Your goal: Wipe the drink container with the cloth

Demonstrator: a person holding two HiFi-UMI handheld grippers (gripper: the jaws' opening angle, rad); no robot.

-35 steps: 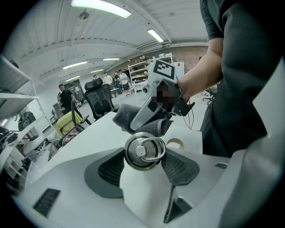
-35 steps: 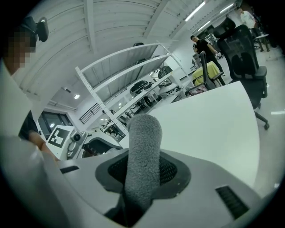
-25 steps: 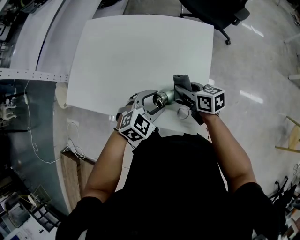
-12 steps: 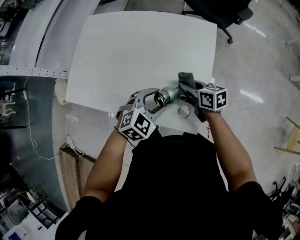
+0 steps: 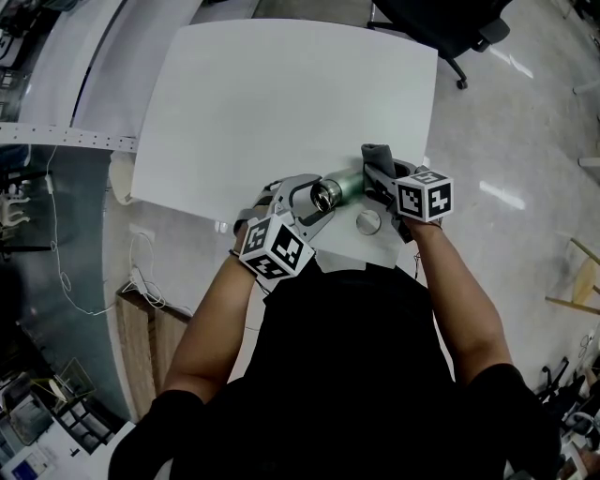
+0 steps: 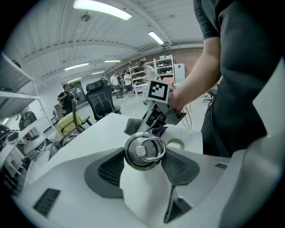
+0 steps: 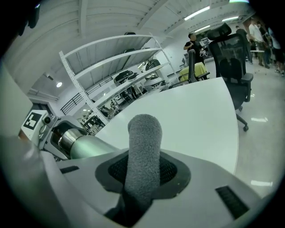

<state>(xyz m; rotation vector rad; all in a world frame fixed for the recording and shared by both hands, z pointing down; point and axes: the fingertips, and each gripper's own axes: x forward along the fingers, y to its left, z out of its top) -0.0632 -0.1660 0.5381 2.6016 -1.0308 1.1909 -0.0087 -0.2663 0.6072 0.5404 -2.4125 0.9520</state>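
A white table (image 5: 281,103) fills most of the head view, and the person in a black shirt (image 5: 361,375) leans over its near edge with both forearms stretched forward. A black office chair (image 5: 441,28) stands on the pale floor beyond the table's far right corner, and the right gripper view shows metal shelving (image 7: 116,67) off behind the table. The left gripper (image 5: 309,202) is clamped on the cap end of the drink container (image 5: 339,187). In the left gripper view the round steel cap with its hinged ring sits squarely between the two dark pads (image 6: 109,168), which press in on it from either side. The container is held on its side over the near right part of the table, its pale green body pointing away from the left gripper and toward the right one. The right gripper (image 5: 380,178) is closed on a grey cloth (image 7: 142,151), a rolled wad that sticks up from between its jaws. The cloth is at the container's far end, just beside the green body, though contact between them cannot be made out. A small pale ring (image 5: 368,221) lies flat on the table just beneath the two grippers.
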